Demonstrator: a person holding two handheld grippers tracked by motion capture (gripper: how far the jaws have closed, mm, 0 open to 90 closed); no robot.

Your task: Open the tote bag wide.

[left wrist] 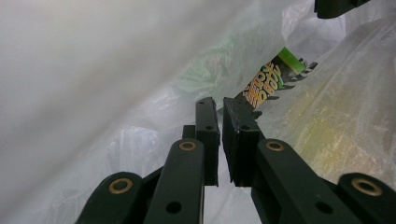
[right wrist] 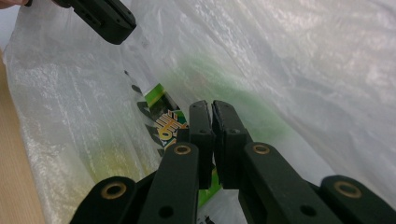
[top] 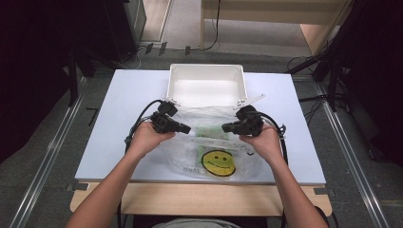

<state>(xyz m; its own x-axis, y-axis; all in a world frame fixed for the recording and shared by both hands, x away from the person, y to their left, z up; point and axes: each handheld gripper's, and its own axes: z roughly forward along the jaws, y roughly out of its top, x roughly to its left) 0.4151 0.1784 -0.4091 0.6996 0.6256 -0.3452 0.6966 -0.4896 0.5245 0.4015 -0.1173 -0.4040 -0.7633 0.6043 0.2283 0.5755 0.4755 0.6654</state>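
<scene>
A clear plastic bag [top: 190,154] printed with a yellow smiley face [top: 218,163] lies on the white table top [top: 128,95]. Through the film a green printed packet [top: 209,132] shows inside. My left gripper [top: 187,128] pinches the bag's left upper edge and my right gripper [top: 225,128] pinches the right upper edge, tips facing each other. In the left gripper view the jaws of the left gripper [left wrist: 220,105] stand nearly together on film, with the packet [left wrist: 266,81] just beyond. The right gripper [right wrist: 211,106] is likewise shut on film in front of the packet [right wrist: 163,123].
An open white plastic bin [top: 206,85] stands right behind the bag at the table's far side. A wooden strip [top: 190,197] borders the near edge. Cables trail from both grippers, and dark stands flank the table.
</scene>
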